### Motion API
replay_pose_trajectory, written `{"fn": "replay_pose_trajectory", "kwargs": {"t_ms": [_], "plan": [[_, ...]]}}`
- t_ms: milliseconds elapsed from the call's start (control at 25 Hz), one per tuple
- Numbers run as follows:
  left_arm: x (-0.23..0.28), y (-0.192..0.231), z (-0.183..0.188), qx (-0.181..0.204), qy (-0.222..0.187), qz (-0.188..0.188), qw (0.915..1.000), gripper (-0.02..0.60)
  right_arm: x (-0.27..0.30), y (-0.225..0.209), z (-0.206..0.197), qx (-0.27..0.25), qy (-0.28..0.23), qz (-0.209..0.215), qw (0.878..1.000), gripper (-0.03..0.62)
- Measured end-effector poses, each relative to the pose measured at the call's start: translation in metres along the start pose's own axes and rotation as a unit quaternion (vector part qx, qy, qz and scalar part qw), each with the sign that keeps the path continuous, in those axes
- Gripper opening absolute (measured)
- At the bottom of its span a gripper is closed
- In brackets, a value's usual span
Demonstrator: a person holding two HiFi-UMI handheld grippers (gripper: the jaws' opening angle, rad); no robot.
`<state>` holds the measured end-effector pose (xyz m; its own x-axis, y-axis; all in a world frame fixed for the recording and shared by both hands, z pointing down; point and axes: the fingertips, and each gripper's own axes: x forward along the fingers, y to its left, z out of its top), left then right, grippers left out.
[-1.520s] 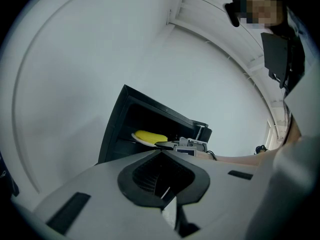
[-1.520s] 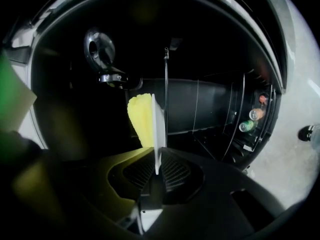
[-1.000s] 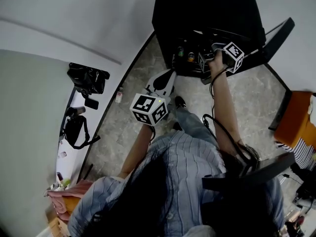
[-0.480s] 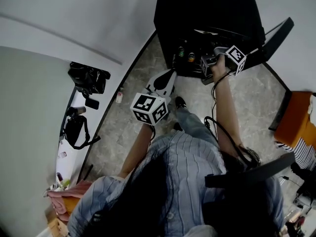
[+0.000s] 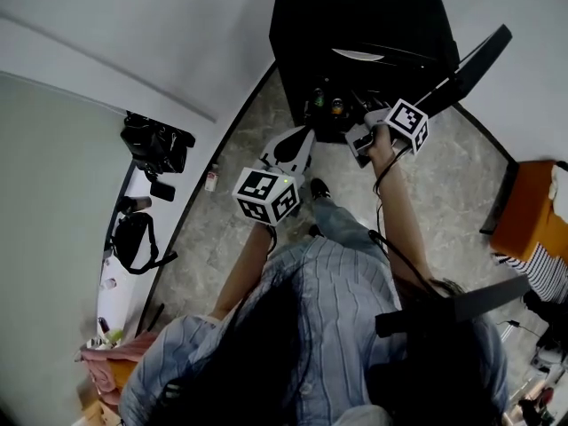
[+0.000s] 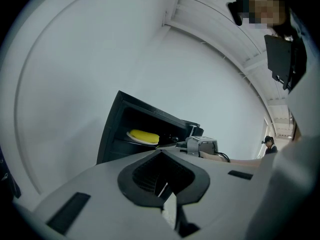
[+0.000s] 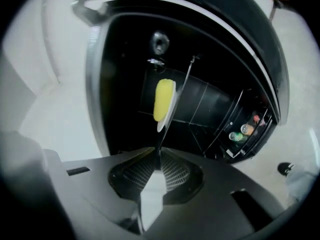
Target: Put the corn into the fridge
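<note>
Corn (image 7: 162, 100) on its plate (image 7: 172, 91) is inside the fridge (image 5: 355, 16), so the task looks nearly done.
Head view: the fridge door (image 5: 470, 60) stands open; the right tool (image 5: 362, 137) reaches into the fridge mouth, and the left tool (image 5: 297, 142) hangs just outside the fridge, low on its left. Left tool view: its jaws are drawn together with nothing between them; the corn lies on the plate on a fridge shelf, and the right tool's tips reach to the plate's rim. Right tool view: its jaws are narrow, closed at the plate's near rim, most likely pinching it, though actual contact is hard to confirm. What is left, I judge, is to let go, back out of the fridge and shut the door.
</note>
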<state>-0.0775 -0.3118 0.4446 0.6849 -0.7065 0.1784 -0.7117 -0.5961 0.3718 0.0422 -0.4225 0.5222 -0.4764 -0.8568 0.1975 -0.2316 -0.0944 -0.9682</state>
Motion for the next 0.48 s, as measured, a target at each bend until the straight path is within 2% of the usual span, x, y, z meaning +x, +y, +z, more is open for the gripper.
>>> {"fn": "replay_pose_trajectory", "kwargs": {"t_ms": [480], "plan": [[-0.036, -0.036, -0.005, 0.007, -0.012, -0.003, 0.9999, 0.006, -0.07, 0.02, -0.056, -0.063, 0.029, 0.006, 0.998, 0.038]]}}
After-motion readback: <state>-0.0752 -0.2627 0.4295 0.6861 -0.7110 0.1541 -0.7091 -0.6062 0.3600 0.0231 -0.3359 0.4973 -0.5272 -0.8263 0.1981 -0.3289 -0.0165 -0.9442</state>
